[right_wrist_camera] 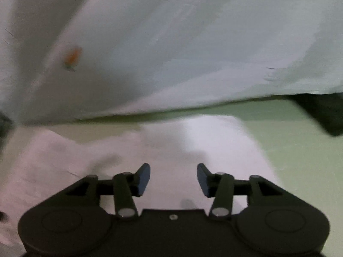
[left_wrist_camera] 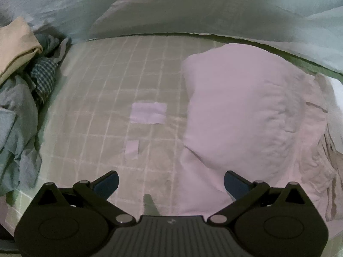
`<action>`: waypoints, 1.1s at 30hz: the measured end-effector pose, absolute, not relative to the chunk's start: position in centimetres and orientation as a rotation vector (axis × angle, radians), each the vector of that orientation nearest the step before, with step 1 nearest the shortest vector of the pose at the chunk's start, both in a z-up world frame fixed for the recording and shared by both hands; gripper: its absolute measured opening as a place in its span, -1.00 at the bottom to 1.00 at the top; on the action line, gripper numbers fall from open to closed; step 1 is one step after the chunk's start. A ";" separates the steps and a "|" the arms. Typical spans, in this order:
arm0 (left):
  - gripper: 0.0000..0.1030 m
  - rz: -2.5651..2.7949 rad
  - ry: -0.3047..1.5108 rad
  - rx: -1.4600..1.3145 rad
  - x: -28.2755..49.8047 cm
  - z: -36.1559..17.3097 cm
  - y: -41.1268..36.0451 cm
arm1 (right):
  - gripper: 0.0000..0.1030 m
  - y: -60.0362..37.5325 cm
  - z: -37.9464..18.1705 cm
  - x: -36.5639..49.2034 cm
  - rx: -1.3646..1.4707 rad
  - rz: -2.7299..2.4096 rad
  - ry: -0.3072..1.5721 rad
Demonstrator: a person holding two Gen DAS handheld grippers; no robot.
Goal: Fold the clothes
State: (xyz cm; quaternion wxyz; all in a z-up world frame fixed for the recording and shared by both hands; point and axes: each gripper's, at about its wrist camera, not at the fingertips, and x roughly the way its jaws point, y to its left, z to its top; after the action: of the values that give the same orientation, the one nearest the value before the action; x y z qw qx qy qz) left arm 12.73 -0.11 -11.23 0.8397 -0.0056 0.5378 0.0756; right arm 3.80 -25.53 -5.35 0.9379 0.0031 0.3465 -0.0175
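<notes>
The pink garment (left_wrist_camera: 246,115) lies folded into a thick bundle on the right part of the green checked mat (left_wrist_camera: 120,81), its far edge close to the mat's back edge, where a pale printed sheet (left_wrist_camera: 214,15) begins. In the right wrist view the same bundle (right_wrist_camera: 171,150) fills the ground just ahead of my right gripper (right_wrist_camera: 173,178). The jaws stand partly apart with nothing between them, so I judge the cloth released. The picture is blurred.

My left gripper (left_wrist_camera: 171,184) hangs above the mat's near edge, jaws wide and empty. Its right finger (left_wrist_camera: 235,184) shows over the bundle's near left corner; I cannot tell whether it touches.

Two pale tape marks (left_wrist_camera: 148,113) sit bare on the mat's middle. A heap of unfolded clothes (left_wrist_camera: 27,75) waits at the left edge, a beige piece (left_wrist_camera: 17,45) on top.

Judgement: this fold is done or nearly so. To finish well, I would lift both grippers straight clear so no pad drags a layer open, check that the edges line up, and only then reach left for the heap, taking one piece alone.
</notes>
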 end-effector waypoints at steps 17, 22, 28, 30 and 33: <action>0.98 0.068 1.148 -0.196 12.9 -13.0 2.7 | 0.66 -19.9 -6.5 -2.6 -0.155 -0.021 0.793; 0.98 -0.006 1.130 -0.263 13.6 -13.6 2.5 | 0.70 -23.2 -5.9 -3.1 -0.043 -0.174 0.796; 0.46 -0.079 1.144 -0.352 15.0 -14.9 2.0 | 0.72 -26.1 -6.1 -3.9 0.023 -0.289 0.798; -0.04 -0.072 1.155 -0.425 14.9 -15.0 2.0 | 0.72 -26.9 -6.2 -4.1 0.036 -0.321 0.791; -0.55 -0.016 1.125 -0.453 14.3 -13.7 1.7 | 0.72 -28.3 -6.1 -4.1 0.060 -0.354 0.779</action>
State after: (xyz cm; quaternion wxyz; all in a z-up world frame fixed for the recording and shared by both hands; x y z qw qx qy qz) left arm 14.26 1.74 -13.69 0.8218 -0.2127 0.5285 -0.0073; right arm -4.12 -28.28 -6.14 0.9094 0.0291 0.3778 -0.1715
